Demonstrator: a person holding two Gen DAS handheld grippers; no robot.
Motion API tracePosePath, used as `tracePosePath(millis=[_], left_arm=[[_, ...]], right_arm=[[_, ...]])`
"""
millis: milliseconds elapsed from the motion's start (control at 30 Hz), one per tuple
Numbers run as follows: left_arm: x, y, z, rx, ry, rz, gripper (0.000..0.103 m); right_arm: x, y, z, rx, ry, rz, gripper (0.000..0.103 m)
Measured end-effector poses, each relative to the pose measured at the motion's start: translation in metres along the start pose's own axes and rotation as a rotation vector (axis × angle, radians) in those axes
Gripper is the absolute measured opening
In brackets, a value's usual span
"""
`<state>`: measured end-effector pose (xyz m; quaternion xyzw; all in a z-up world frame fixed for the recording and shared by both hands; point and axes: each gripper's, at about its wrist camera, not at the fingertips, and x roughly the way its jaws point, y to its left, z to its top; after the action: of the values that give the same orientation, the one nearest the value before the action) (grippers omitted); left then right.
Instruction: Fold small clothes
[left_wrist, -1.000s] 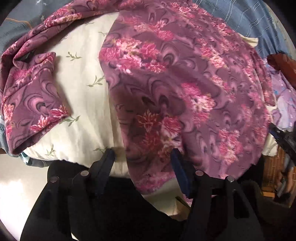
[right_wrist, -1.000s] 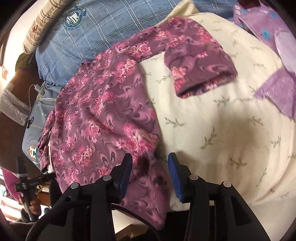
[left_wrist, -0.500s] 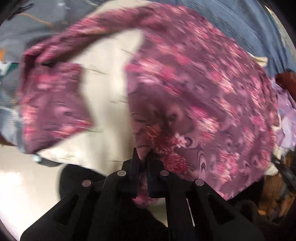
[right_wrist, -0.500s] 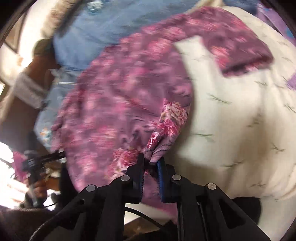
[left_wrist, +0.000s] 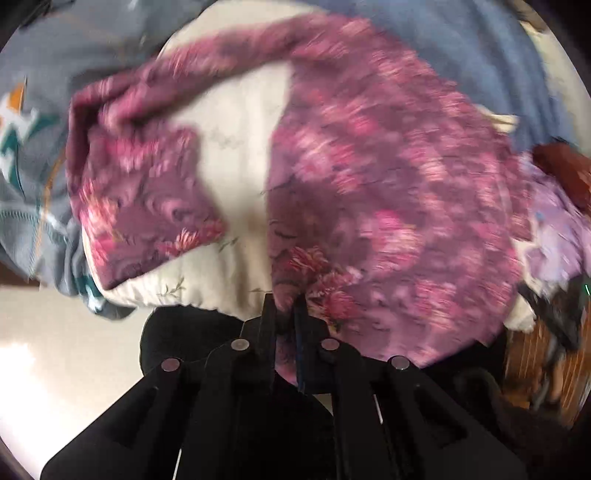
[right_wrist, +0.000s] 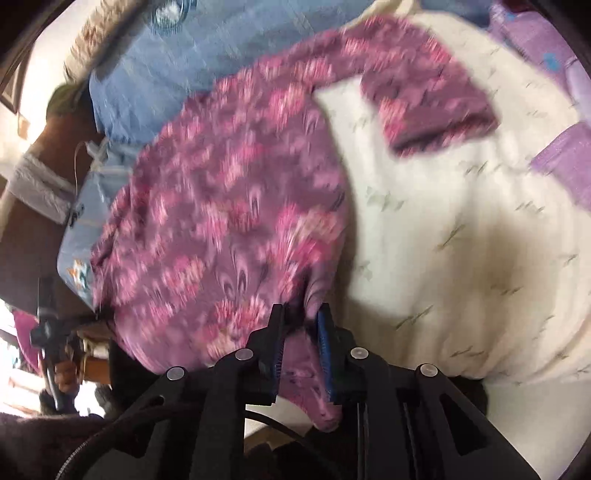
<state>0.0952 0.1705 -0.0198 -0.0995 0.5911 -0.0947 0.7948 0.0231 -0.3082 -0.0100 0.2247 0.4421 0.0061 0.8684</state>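
Observation:
A purple top with pink flowers (left_wrist: 388, 184) lies spread on a cream leaf-print quilt (left_wrist: 236, 155), one sleeve (left_wrist: 140, 206) folded out to the left. My left gripper (left_wrist: 284, 302) is shut on the top's near hem and holds it pulled up. In the right wrist view the same top (right_wrist: 229, 206) fills the left half, its sleeve (right_wrist: 424, 96) at the upper right. My right gripper (right_wrist: 301, 314) has a fold of the hem hanging between its blue pads, and its jaws are opening, with a dark gap beside the cloth.
Blue plaid fabric (right_wrist: 221, 40) lies behind the top. A lilac garment (right_wrist: 565, 166) sits at the quilt's right edge. Grey-blue printed cloth (left_wrist: 33, 147) hangs at the left. Pale floor (left_wrist: 55, 350) shows below the quilt's near edge. Both views are motion-blurred.
Both grippers went from open around the hem to closed on it. The left one has risen with the hem. The right one's jaws have since widened a little.

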Motion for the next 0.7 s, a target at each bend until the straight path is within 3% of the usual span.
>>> tracePosePath(millis=[67,133,167,200,300,467,533,633,700], left_arm=[[-0.028,-0.002,0.002,0.043,-0.075,-0.005,0.008],[-0.050,-0.006,0.017,0.069,-0.152,-0.010,0.024],[-0.051,-0.011,0.032,0.071,-0.176,0.000,0.050],[-0.053,-0.015,0.047,0.072,-0.199,0.022,0.064],[-0.032,-0.033,0.101,0.093,-0.194,0.017,0.064],[0.008,-0.033,0.189,0.031,-0.143,0.043,0.064],[0.016,-0.025,0.222,-0.021,-0.136,0.037,0.064],[0.032,-0.015,0.266,-0.076,-0.091,-0.015,0.065],[0.047,-0.014,0.288,-0.085,-0.049,-0.025,0.065]], right_arm=[[-0.016,-0.004,0.013,0.028,-0.051,0.012,0.032],[-0.028,-0.002,0.020,0.047,-0.097,0.034,0.039],[-0.030,-0.001,0.029,0.050,-0.112,0.041,0.039],[-0.031,0.001,0.031,0.047,-0.119,0.042,0.040],[-0.022,0.012,0.062,0.025,-0.129,0.056,0.040],[0.009,0.029,0.129,0.027,-0.155,0.088,0.041],[0.027,0.037,0.161,0.016,-0.161,0.118,0.046],[0.057,0.047,0.215,-0.042,-0.174,0.075,0.059],[0.081,0.051,0.247,-0.060,-0.159,0.059,0.060]])
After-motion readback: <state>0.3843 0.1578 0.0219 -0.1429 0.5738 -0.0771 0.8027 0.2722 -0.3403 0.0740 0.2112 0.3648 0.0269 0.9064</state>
